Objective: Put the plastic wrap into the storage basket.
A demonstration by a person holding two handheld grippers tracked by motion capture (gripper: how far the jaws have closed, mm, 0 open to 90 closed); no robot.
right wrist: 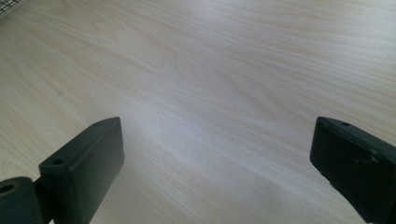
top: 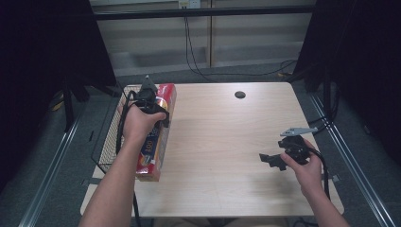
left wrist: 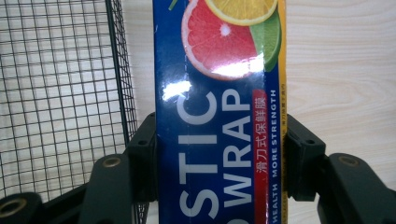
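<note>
A long plastic wrap box [top: 152,158], blue and red with citrus fruit printed on it, lies lengthwise along the table's left side. My left gripper [top: 158,113] comes down on it from above and is shut across its width. In the left gripper view both black pads press the sides of the box [left wrist: 219,116] at my left gripper [left wrist: 219,149]. Whether the box rests on the table or hangs just over it I cannot tell. My right gripper [top: 270,161] hovers low over the table's right side, open, with bare wood between the jaws of my right gripper [right wrist: 215,158].
A black wire basket [top: 109,137] stands at the table's left edge, right beside the box; its mesh [left wrist: 60,93] is close to the left jaw. The light wooden table [top: 227,132] has a dark round hole [top: 239,94] near its far edge.
</note>
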